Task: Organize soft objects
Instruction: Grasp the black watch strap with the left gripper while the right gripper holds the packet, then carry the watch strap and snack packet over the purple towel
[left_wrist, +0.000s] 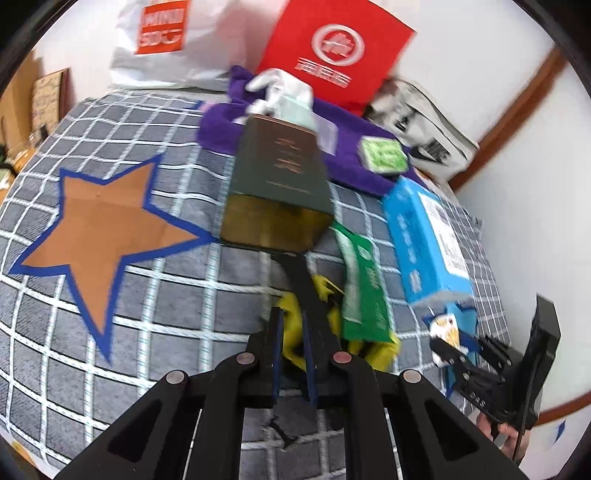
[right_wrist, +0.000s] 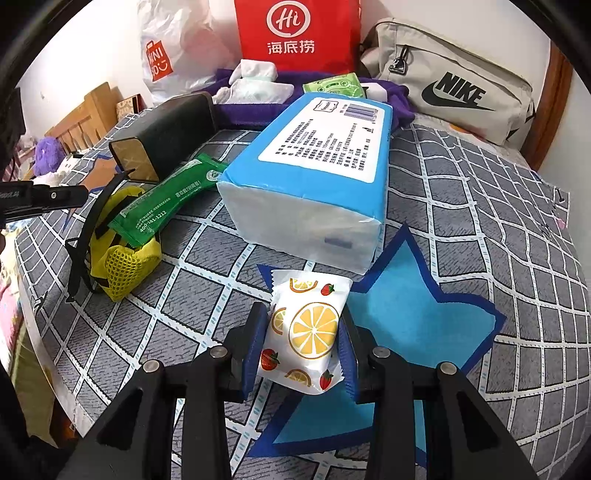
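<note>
On a bed covered by a grey checked sheet (right_wrist: 480, 192), the right gripper (right_wrist: 303, 343) pinched a small tissue packet printed with lemons and strawberries (right_wrist: 308, 332) between its blue pads, above the blue star marker (right_wrist: 406, 314) on the sheet. Just beyond the packet lay a large blue-and-white tissue pack (right_wrist: 314, 177).

The left gripper (left_wrist: 293, 332) had its jaws nearly pressed together on a black strap (left_wrist: 303, 280) — the strap ran from a yellow mesh pouch (left_wrist: 291, 332) up toward a dark green box with a gold end (left_wrist: 277, 184). A green sachet (left_wrist: 360, 280) rested across the pouch. To the left of the box lay an orange star marker (left_wrist: 99, 229).

At the far edge sat a purple towel (right_wrist: 391, 99), a red paper bag (right_wrist: 295, 33), a white plastic bag (right_wrist: 177, 48) and a beige Nike bag (right_wrist: 454, 81).
</note>
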